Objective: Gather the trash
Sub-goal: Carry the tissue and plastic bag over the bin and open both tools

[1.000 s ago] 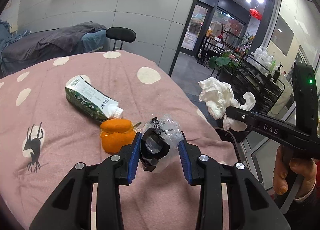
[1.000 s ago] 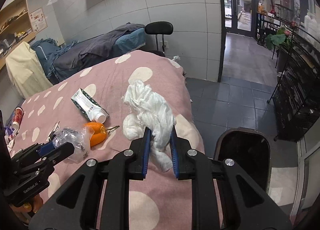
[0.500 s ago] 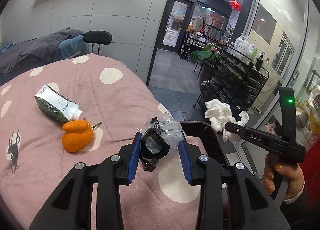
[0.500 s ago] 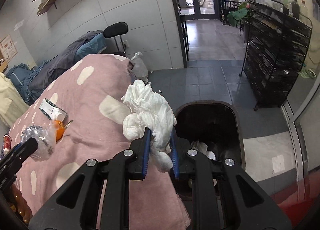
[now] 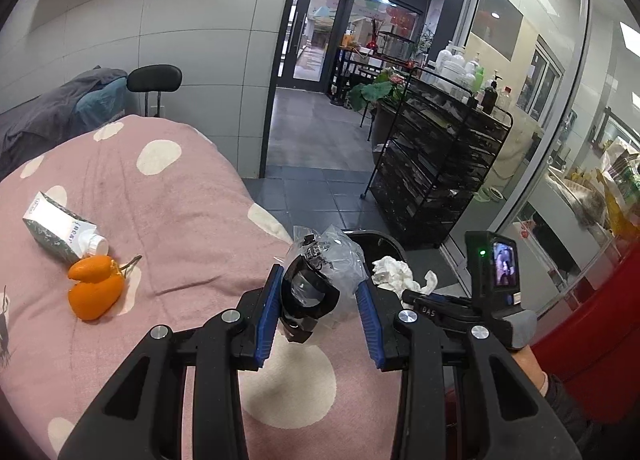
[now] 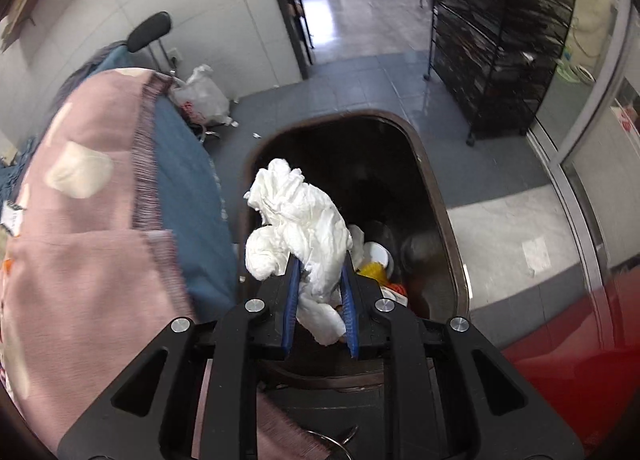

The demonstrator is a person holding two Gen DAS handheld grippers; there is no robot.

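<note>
Right wrist: crumpled white tissue [image 6: 300, 216] over oval bin [image 6: 440, 196].

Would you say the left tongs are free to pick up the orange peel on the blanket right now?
Probably not: the left tongs are already shut on a crumpled plastic wrapper, so the orange peel, though unobstructed, would have to wait.

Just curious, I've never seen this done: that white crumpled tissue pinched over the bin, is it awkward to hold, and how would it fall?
The tissue wad is probably soft and very light: it bulges loosely above the right gripper. The narrow pinch suggests it squashes easily. Released, it would likely drift rather than drop straight into the bin.
</note>
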